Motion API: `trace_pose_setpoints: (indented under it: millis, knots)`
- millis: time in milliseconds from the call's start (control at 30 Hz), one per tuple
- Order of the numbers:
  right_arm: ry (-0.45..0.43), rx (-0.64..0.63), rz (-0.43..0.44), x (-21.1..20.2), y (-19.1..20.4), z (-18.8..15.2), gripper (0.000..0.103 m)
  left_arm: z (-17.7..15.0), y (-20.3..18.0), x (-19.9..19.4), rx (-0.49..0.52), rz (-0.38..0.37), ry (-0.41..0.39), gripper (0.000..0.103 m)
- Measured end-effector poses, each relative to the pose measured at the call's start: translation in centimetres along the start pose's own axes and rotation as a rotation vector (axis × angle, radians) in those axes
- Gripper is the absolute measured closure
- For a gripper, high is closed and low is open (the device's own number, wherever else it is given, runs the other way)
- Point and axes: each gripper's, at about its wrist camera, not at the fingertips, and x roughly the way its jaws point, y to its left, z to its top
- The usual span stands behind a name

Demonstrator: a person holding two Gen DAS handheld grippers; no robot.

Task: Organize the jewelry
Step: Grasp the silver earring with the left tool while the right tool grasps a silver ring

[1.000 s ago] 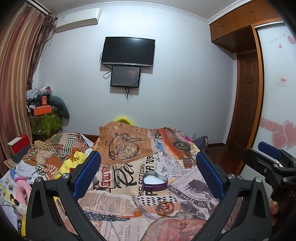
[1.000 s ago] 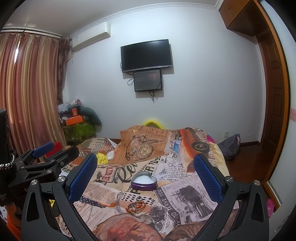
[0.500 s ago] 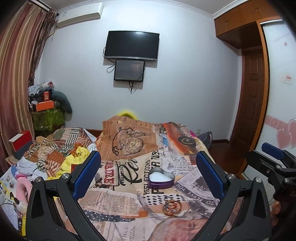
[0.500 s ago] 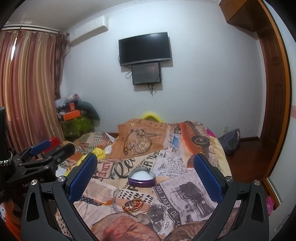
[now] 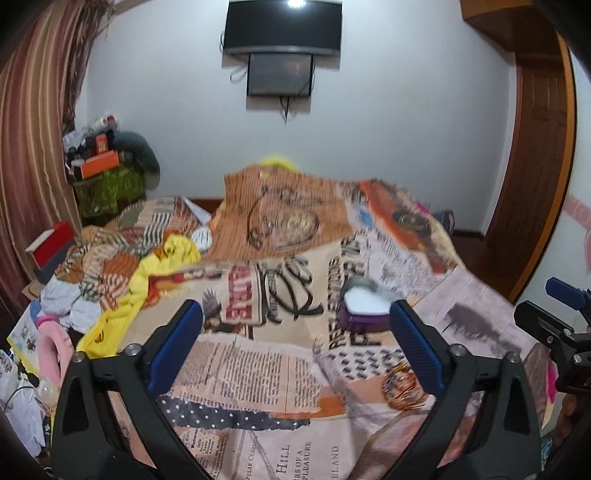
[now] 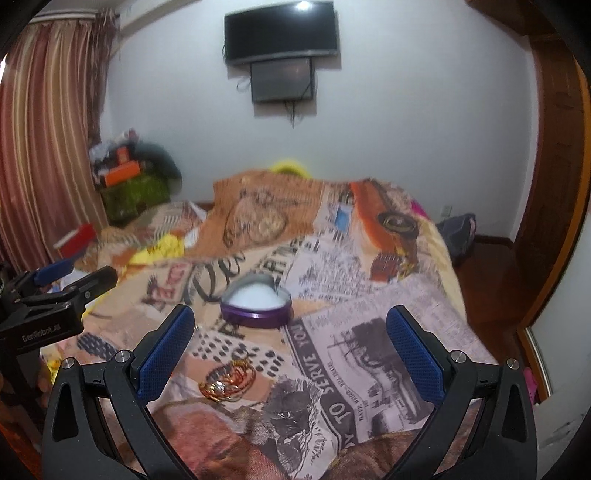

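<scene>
A purple heart-shaped box (image 6: pixel 255 303) with a white lining sits open on the bed; it also shows in the left wrist view (image 5: pixel 364 309). A tangle of gold and copper jewelry (image 6: pixel 227 380) lies on the cover in front of it, also in the left wrist view (image 5: pixel 402 387). My right gripper (image 6: pixel 290 350) is open and empty, above the bed, with the jewelry near its left finger. My left gripper (image 5: pixel 295 349) is open and empty, with the jewelry under its right finger.
The bed wears a newspaper-print cover (image 6: pixel 369 332). Crumpled clothes and a yellow cloth (image 5: pixel 155 266) pile on its left side. A cluttered green stand (image 5: pixel 107 181) and curtains stand at left, a door (image 6: pixel 554 184) at right. A TV (image 6: pixel 280 33) hangs on the far wall.
Both grippers have tilted down and moved forward toward the bed; the box and jewelry sit larger and nearer in both views. Both grippers stay open.
</scene>
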Motion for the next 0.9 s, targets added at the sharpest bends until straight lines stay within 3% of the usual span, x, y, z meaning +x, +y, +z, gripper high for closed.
trace_pose_setpoints:
  millis: [167,333,400,633,767,900]
  knots:
    - [0.087,-0.008,0.038,3.2,-0.3,-0.8,0.001,-1.1,-0.1,3.4,0.033,0.003,0.091,0.014]
    - [0.171,-0.045,0.089,6.2,-0.1,-1.3,0.017,-1.9,-0.2,6.8,0.057,-0.012,0.18,0.022]
    - [0.204,-0.061,0.113,7.2,0.1,-1.4,0.025,-2.2,-0.2,8.3,0.07,-0.019,0.231,0.03]
    - [0.326,-0.094,0.23,10.1,0.6,-1.8,0.046,-2.9,0.2,12.3,0.049,-0.123,0.379,0.049]
    - [0.365,-0.115,0.264,11.0,0.9,-1.9,0.051,-3.1,0.3,13.5,0.05,-0.16,0.413,0.054]
    - [0.404,-0.147,0.297,11.9,1.5,-2.1,0.059,-3.3,0.3,14.6,0.049,-0.207,0.447,0.069]
